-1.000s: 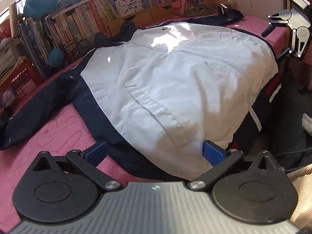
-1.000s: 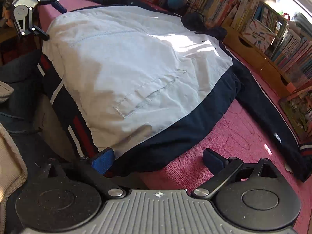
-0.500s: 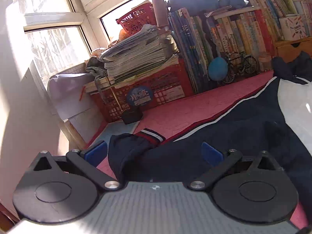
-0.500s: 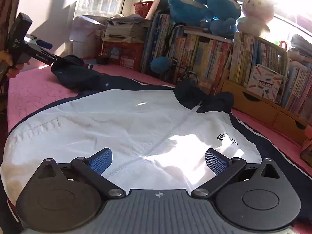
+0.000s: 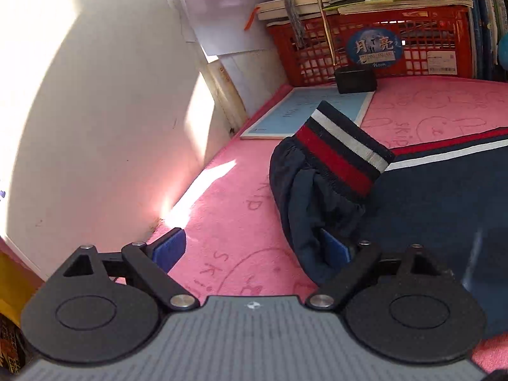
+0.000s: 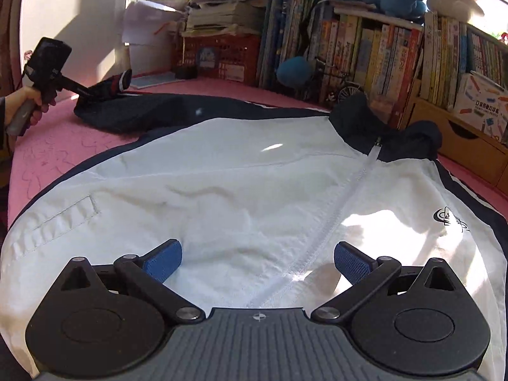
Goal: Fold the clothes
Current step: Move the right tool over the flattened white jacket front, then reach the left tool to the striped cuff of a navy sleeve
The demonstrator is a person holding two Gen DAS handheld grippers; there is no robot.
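Jacket first: a white and dark blue zip-up jacket lies spread flat on a pink mat with drawings pressed into it. Its white front faces up, with the zip running down the middle and the dark collar at the far end.

The right gripper hangs just over the white front, low down near the zip. Its jaws are wide open and hold nothing. The cloth lies under them and between the two blue pads, but the pads do not squeeze it.

The left gripper is at the end of the jacket's long dark blue sleeve. The sleeve reaches out across the mat, well away from the white front. The cuff with red, white and dark stripes is bent back, sticking up in front of this gripper. The jaws are closing. One blue pad sits against the bunched dark cloth below the cuff. The other pad is out over the bare pink mat, so the sleeve is not pinched.

From the right wrist view, a hand holds the left gripper by its handle at the sleeve end.

Behind the mat are a red plastic basket with papers piled on top and a row of books.
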